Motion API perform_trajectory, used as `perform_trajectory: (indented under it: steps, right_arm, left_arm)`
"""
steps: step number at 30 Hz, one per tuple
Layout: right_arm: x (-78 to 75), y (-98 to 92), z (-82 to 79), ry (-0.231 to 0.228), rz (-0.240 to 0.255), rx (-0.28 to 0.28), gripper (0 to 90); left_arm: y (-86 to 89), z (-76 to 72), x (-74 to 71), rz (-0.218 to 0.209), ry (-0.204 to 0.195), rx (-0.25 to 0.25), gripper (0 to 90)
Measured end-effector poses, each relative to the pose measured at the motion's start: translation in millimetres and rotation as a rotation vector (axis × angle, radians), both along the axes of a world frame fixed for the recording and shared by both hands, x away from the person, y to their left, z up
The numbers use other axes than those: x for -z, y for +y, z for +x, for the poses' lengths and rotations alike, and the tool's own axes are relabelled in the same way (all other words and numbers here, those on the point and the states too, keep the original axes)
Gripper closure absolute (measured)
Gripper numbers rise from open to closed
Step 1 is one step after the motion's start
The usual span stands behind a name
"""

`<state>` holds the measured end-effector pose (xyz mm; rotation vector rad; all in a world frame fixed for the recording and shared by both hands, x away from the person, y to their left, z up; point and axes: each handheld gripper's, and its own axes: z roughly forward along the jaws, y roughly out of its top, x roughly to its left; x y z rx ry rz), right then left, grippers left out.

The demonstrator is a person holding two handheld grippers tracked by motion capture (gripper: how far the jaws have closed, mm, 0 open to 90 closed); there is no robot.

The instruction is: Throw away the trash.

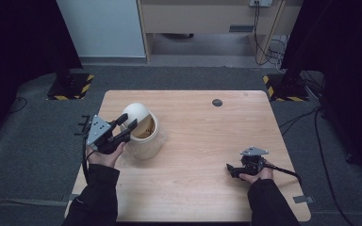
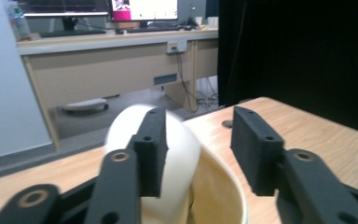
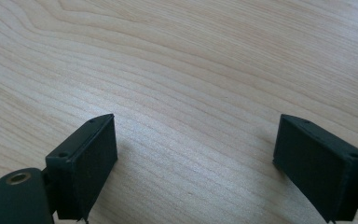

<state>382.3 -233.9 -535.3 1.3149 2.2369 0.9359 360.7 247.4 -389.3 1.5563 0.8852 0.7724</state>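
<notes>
Black sleeves cover both my forearms at the near edge of the pale wooden table [image 1: 202, 141]. My right gripper [image 1: 232, 170] lies low on the right part of the table, close to me, and its jaws stand wide apart with only bare wood grain between them in the right gripper view; they hold nothing. My right hand [image 1: 259, 175] rests on the table behind it, and its cable [image 1: 285, 172] runs off to the right. My left hand [image 1: 104, 157] holds the left gripper [image 1: 126, 126] a little farther, on the left side of the table, lifted and pointed at a cream-coloured container [image 1: 146, 139]. This container is a round pot with an open mouth; its inside looks light brown, and I cannot tell if anything is in it. A white rounded lid [image 1: 135, 112] stands up at the far-left part of its rim, tilted. In the left gripper view my jaws are open to a medium width: one jaw is in front of the lid [image 2: 177, 154], the other is over the pot's opening, and I cannot tell if they touch it. Farther on the table is a small dark round hole [image 1: 217, 102]. Beyond the table are grey floor and a wooden desk [image 2: 121, 60].
</notes>
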Motion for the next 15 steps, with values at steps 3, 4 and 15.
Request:
perform_trajectory:
  steps: [3, 4, 15]
  right_arm:
    - [0.6, -0.9, 0.3, -0.003, 0.0, -0.003, 12.3]
    - [0.7, -1.0, 0.4, -0.004, 0.0, -0.003, 12.1]
    - [1.7, -2.1, 0.6, -0.008, 0.001, -0.007, 9.7]
  left_arm:
    - [14.0, -8.5, 8.4, -0.006, 0.021, -0.036, 45.6]
    - [20.0, -10.7, 13.1, -0.003, 0.037, -0.055, 44.3]
    - [43.5, -15.6, 75.2, 0.125, 0.292, -0.107, 28.0]
